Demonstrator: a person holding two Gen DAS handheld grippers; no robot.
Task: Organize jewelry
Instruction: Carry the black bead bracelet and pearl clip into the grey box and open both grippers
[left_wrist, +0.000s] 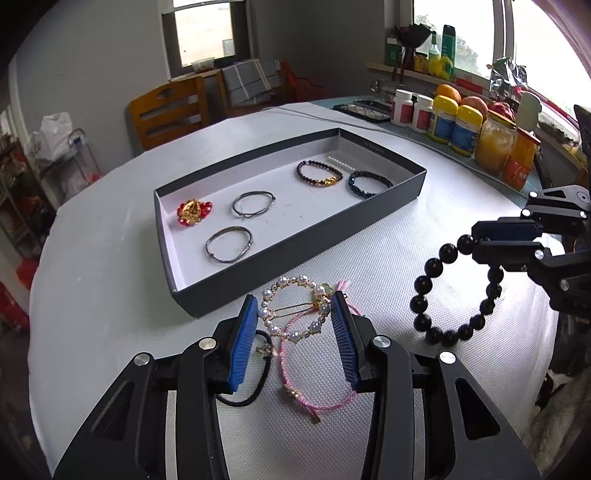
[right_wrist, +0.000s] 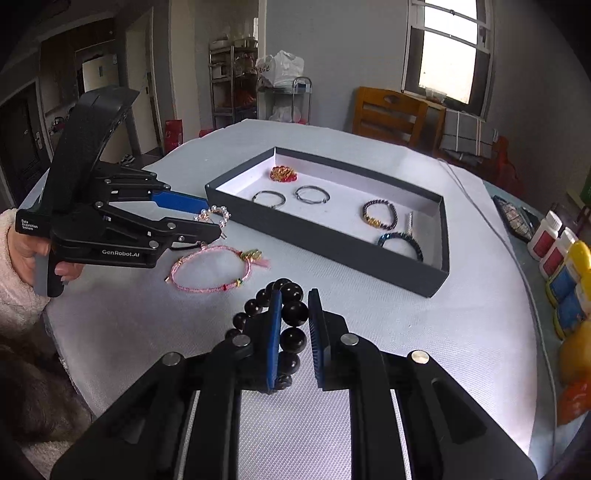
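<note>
Black bead bracelet (left_wrist: 458, 291) is held off the table, pinched between the pads of the right gripper (right_wrist: 295, 332); the loop hangs below the jaws, near the table's right side and clear of the box. Box not yet reached.

Dark shallow box (left_wrist: 295, 258) is set mid-table. Already inside: red-gold ornament (left_wrist: 192, 213) at the left end, two thin metal bangles (left_wrist: 254, 203) (left_wrist: 229, 244) beside it, a dark bead bracelet with gold charm (left_wrist: 319, 172), a dark blue bracelet (left_wrist: 370, 183) and a small pale bead strand (left_wrist: 338, 161) at the right end. Six pieces judged sorted.

Left on the table, in front of the box's near wall: pearl ring hair clip (left_wrist: 295, 310), pink cord bracelet (left_wrist: 317, 369), black hair tie (left_wrist: 255, 373). With the held bracelet, four pieces are judged outstanding.

Left gripper (left_wrist: 295, 332) is wide open and holds nothing, with the pearl clip framed between its pads; contact cannot be confirmed.

View differences:
- Left wrist view: the full hanging loop of black beads is shown; the hair tie is seen plainly.
- Right wrist view: the beads are seen squeezed between the pads; the person's hand (right_wrist: 33, 251) on the left gripper's handle is visible; the pink cord bracelet (right_wrist: 214, 267) is seen whole, unobstructed.
</note>
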